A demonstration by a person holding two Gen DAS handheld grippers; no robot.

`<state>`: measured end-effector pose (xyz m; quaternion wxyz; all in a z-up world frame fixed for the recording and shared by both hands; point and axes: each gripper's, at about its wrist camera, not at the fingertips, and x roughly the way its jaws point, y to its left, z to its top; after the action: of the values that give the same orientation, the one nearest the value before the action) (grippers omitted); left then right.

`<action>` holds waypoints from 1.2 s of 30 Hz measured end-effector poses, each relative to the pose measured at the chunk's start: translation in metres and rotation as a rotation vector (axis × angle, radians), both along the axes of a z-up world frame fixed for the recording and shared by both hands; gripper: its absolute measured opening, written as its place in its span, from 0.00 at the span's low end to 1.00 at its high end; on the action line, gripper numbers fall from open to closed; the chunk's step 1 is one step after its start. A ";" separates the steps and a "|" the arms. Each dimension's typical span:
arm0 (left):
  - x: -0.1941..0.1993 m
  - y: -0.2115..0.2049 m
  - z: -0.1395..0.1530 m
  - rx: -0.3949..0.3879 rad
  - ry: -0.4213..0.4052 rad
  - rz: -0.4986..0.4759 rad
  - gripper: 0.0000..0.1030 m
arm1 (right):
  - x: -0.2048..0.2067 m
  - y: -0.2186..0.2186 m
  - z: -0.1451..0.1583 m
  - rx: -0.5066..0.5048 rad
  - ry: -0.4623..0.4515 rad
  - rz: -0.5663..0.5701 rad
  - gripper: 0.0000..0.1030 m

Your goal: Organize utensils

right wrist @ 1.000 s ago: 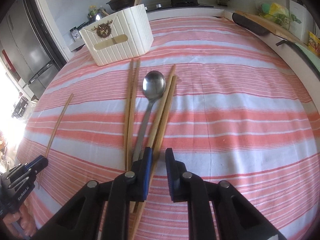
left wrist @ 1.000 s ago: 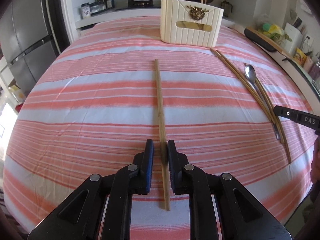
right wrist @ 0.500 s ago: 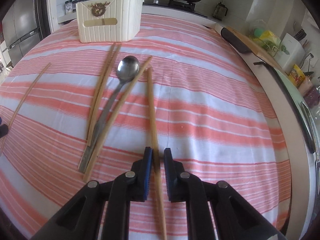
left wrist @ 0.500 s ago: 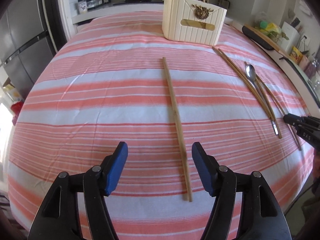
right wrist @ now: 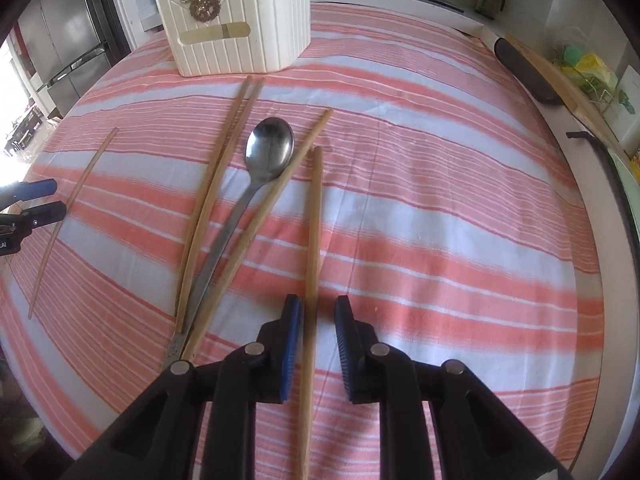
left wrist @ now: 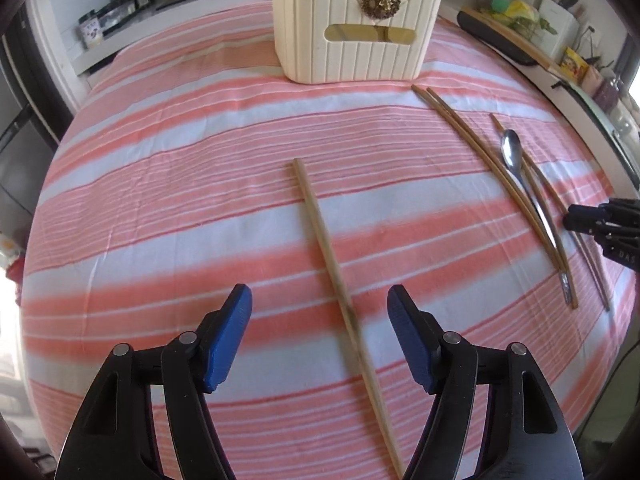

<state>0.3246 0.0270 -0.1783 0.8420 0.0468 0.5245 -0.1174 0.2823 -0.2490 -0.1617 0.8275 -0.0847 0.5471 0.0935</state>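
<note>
Utensils lie scattered lengthwise on the striped tablecloth (left wrist: 200, 184), all pointing roughly toward the cream ribbed caddy (left wrist: 352, 40) at the far end — that shared direction is what the next move turns on. The caddy already holds a few handles at its top edge, so some sorting looks done.

Between caddy and right-hand side sits the main cluster: a pair of chopsticks (right wrist: 216, 188) side by side, a metal spoon (right wrist: 260, 168) bowl-end toward the caddy, and another chopstick (right wrist: 256, 224) slanting beside its handle and crossing near the spoon's tail.

Just to the right of that cluster, apart from it, a single chopstick (right wrist: 314, 240) runs straight away from the right gripper (right wrist: 316, 312). Its near end passes between the jaws, which are narrow and opening; the pads do not appear to press on it, and it seems to rest on the cloth.

Over on the left, a lone chopstick (left wrist: 332, 264) lies well apart from the cluster, its long axis slanting from far-left to near-right. The left gripper (left wrist: 320, 312) stands wide with this stick running between the blue pads (left wrist: 228, 336) — nearer the right-hand one, touching neither.

Each hand is thus nearest its own stick. My judgement: either stick would need gripping across its width, then lifting and tipping upright toward the caddy.
</note>
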 end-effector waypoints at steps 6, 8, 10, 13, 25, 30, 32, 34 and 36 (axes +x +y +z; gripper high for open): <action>0.041 0.001 -0.003 -0.010 0.042 0.021 0.57 | 0.049 0.011 -0.002 -0.006 0.002 0.023 0.18; 0.050 0.001 -0.002 -0.018 0.056 0.031 0.46 | 0.066 0.018 -0.003 -0.008 0.002 0.023 0.18; 0.056 -0.001 -0.002 -0.025 0.062 0.035 0.30 | 0.082 0.022 -0.003 -0.013 0.000 0.023 0.16; 0.061 -0.003 -0.001 -0.031 0.052 0.048 0.06 | 0.097 0.029 -0.003 -0.019 -0.004 0.012 0.07; 0.006 0.036 0.119 -0.204 -0.221 0.090 0.05 | 0.050 0.016 0.106 0.145 -0.253 0.008 0.07; -0.026 0.047 0.166 -0.251 -0.334 0.070 0.05 | 0.008 0.012 0.161 0.175 -0.371 0.039 0.07; -0.032 0.045 0.177 -0.272 -0.361 0.065 0.05 | -0.007 0.011 0.177 0.181 -0.412 0.049 0.07; -0.038 0.044 0.185 -0.287 -0.386 0.061 0.05 | -0.020 0.010 0.190 0.192 -0.452 0.053 0.07; -0.042 0.043 0.191 -0.295 -0.406 0.059 0.05 | -0.029 0.008 0.200 0.203 -0.493 0.045 0.07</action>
<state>0.2830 0.0699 0.0127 0.9308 -0.0694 0.3230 -0.1562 0.2537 -0.2406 0.0382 0.9378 -0.0336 0.3148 0.1428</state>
